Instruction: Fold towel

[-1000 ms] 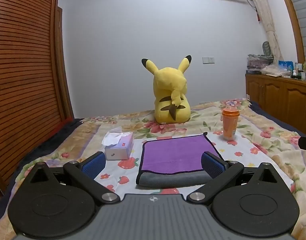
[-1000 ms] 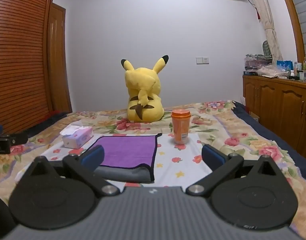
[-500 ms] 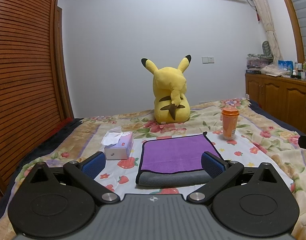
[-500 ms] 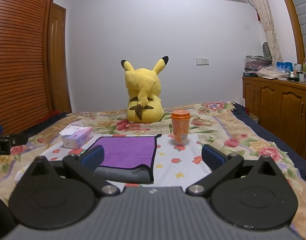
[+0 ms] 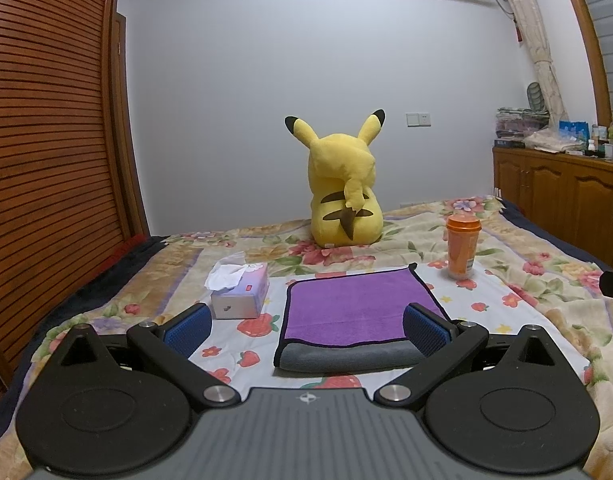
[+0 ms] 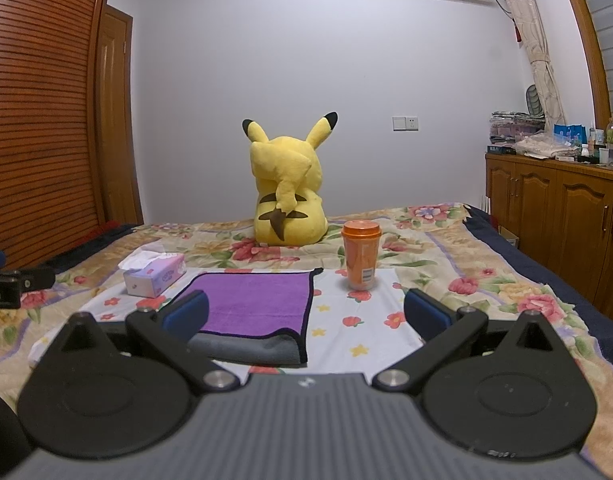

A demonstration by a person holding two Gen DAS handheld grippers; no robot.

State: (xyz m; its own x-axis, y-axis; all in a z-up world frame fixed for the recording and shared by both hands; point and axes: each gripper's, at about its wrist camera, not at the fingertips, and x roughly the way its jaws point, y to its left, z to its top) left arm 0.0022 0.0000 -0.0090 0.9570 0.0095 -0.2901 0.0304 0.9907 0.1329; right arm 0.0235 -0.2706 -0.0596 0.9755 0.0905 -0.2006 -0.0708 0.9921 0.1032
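Lying flat on the flowery bed cover is the purple cloth towel with a grey underside and a dark edge. It is folded over, and the grey side shows along its near edge. It sits in the middle of the bed, close in front of both tools.

The left tool has its two blue-tipped fingers spread wide and holds nothing. The towel lies between them in the view, and the right finger tip sits in front of the towel's near right corner. Whether it touches the cloth cannot be told.

The right tool is spread wide too and holds nothing. From this side the towel lies toward the left, with the left blue finger in front of its near left part.

To the left of the towel, just beside it, stands a small light purple box of paper tissues with a white tissue sticking out of the top. To the far right of the towel stands a tall orange plastic cup with an orange lid, upright. Far behind the towel sits a big yellow soft toy with black-tipped ears, with its back to the tools. A brown wooden cupboard stands along the right side of the room.
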